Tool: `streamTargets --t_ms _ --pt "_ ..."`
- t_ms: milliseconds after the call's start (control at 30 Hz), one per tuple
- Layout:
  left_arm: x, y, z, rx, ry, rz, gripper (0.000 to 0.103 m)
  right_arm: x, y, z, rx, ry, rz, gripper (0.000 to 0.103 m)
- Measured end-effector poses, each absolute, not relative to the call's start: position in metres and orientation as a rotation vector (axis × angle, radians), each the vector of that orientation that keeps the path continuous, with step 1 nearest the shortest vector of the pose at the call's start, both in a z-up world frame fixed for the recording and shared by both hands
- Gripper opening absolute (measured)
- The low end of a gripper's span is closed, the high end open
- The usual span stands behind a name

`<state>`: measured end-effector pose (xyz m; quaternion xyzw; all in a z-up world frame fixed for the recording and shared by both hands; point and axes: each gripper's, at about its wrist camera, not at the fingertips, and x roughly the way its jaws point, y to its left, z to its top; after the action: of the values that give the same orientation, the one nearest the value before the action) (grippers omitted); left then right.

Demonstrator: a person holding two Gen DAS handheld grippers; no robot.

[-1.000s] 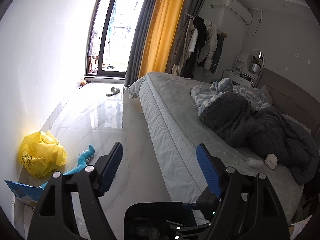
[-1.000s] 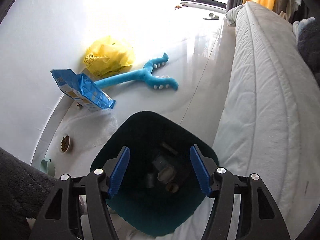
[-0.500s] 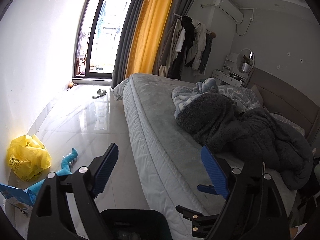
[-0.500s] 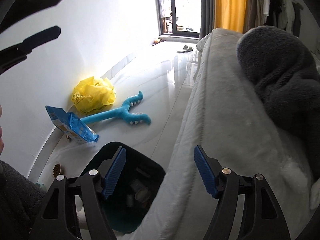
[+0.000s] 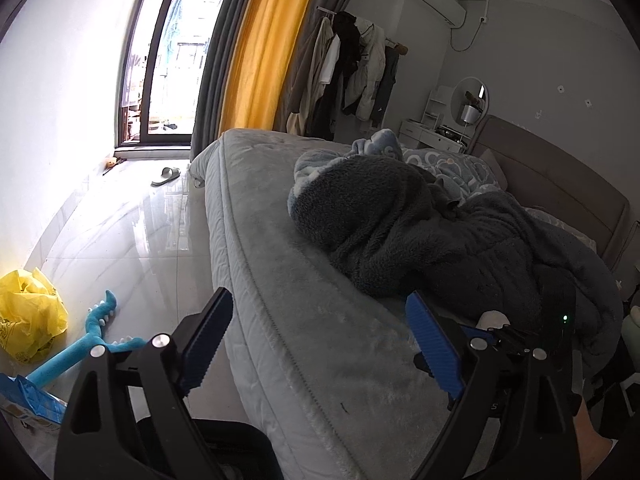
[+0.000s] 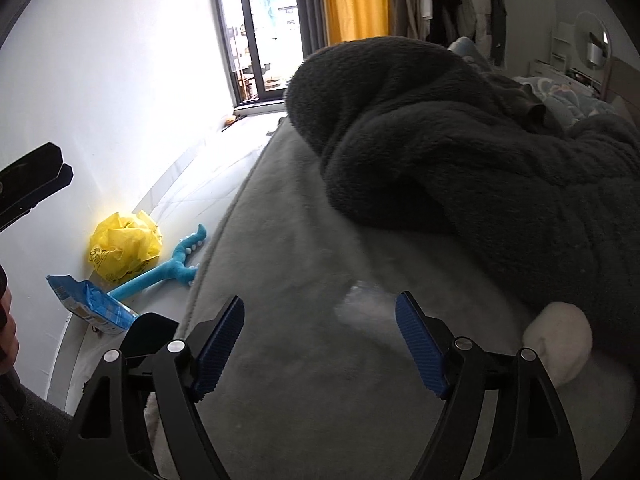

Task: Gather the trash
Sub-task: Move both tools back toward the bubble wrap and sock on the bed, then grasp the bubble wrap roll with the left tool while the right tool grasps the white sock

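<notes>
clear wrapper on bed, btwn open r gripper fingers

bed: dark blanket, white wad, clear wrapper | floor: yellow bag, blue toy

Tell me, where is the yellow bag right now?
The yellow bag sits on the floor by the white wall, left in both wrist views, beside the blue toy.

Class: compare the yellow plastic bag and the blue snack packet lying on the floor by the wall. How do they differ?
The yellow plastic bag is crumpled into a rounded heap; the blue snack packet lies flatter and elongated. The bag sits farther along the wall, the packet nearer the camera. Both rest on the floor.
</notes>
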<state>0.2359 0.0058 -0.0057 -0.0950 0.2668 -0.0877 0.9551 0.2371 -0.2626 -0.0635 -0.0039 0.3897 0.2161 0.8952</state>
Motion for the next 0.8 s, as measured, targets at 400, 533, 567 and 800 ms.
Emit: streamTargets --t_ms 400,533,567,800 --pt "0.272 -0.067 -0.045 -0.174 0.657 -0.261 0.091 0.245 -0.348 -0.074 0.004 0.783 0.283 0.082" --pt "0.279 -0.086 -0.058 -0.154 0.703 -0.285 0.091 0.250 -0.375 -0.087 0.045 0.817 0.239 0.083" --pt "0.280 -0.091 -0.060 -0.145 0.710 -0.295 0.091 0.251 -0.381 -0.089 0.057 0.826 0.237 0.083" --pt "0.288 -0.132 -0.078 -0.073 0.757 -0.353 0.091 0.254 -0.403 -0.100 0.079 0.848 0.225 0.083"
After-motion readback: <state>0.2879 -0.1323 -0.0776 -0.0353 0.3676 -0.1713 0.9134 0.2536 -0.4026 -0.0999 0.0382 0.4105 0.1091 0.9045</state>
